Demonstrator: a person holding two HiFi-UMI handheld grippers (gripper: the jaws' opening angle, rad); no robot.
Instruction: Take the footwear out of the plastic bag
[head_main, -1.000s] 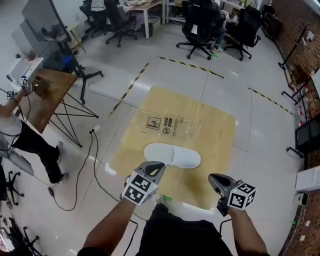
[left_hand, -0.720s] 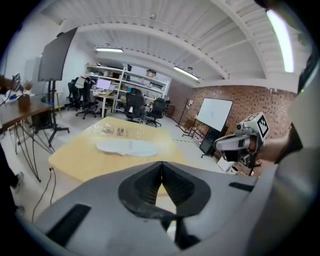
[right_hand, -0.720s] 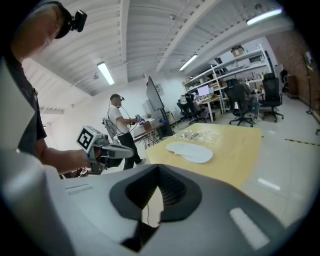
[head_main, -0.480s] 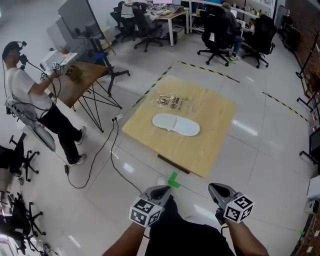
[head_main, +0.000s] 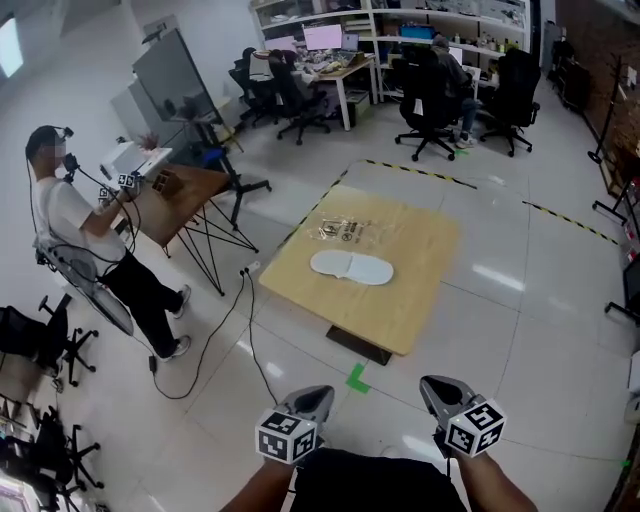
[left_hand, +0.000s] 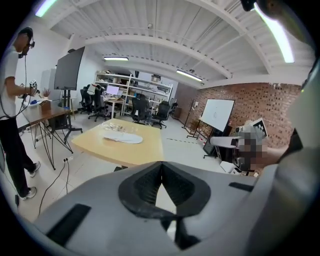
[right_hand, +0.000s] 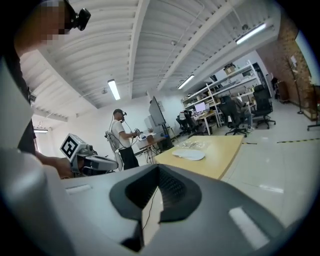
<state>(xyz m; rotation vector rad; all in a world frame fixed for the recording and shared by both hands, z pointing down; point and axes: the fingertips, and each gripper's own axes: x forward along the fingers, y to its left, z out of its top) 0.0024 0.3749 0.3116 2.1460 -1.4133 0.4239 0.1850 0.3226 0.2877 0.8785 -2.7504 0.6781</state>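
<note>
A pair of white slippers (head_main: 352, 267) lies flat in the middle of the light wooden table (head_main: 400, 310), well ahead of me. The clear plastic bag (head_main: 340, 229) lies flat just beyond them on the table's far side. My left gripper (head_main: 312, 398) and right gripper (head_main: 432, 388) hang side by side at the bottom of the head view, far short of the table. Both are shut with nothing between the jaws. The left gripper view shows the slippers (left_hand: 122, 138) far past the left gripper (left_hand: 161, 165). In the right gripper view the slippers (right_hand: 189, 154) lie far beyond the right gripper (right_hand: 158, 170).
A person (head_main: 75, 220) stands at the left by a wooden desk on tripod legs (head_main: 190, 190). A black cable (head_main: 240, 330) runs over the floor left of the table. A green tape mark (head_main: 357, 378) sits before it. Office chairs (head_main: 430, 100) stand at the back.
Both grippers have drawn back from the table, which now lies far ahead. The slippers and the bag have stayed on it. The jaws stay shut.
</note>
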